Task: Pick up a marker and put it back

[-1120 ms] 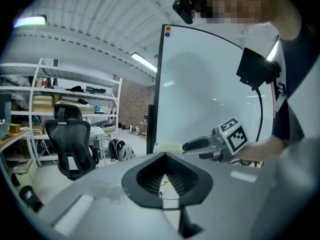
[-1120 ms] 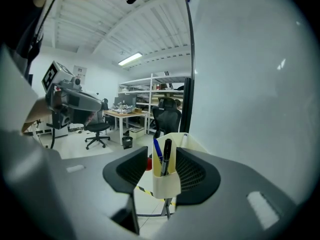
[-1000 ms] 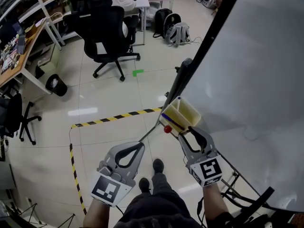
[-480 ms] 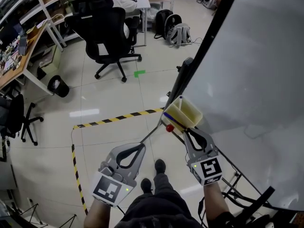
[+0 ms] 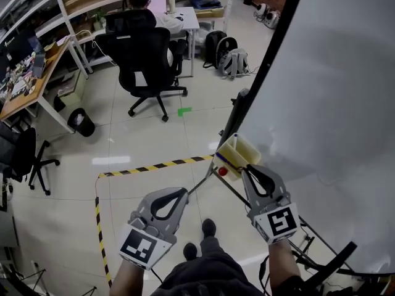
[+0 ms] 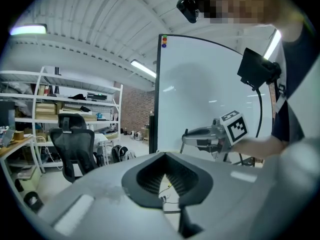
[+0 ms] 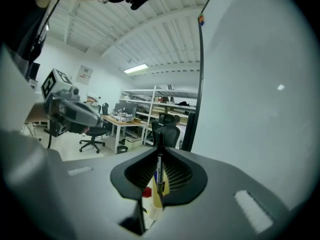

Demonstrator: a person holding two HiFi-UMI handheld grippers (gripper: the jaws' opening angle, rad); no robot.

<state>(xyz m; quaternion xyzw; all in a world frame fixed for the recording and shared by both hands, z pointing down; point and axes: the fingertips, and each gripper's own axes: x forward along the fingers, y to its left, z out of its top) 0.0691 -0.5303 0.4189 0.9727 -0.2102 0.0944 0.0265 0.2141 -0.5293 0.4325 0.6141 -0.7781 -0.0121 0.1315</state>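
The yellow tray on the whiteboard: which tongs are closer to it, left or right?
Right. The right tongs have just closed on a marker right beside the yellow tray; the left tongs hang well aside, over the floor.

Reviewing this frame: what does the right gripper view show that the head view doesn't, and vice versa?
Only the right gripper view: the marker standing upright in the right tool, whose jaws have just closed on it, and a ceiling light. Only the head view: striped floor tape, the person's shoes, backpacks. Both: the whiteboard, the yellow tray, the left tool, a black office chair.
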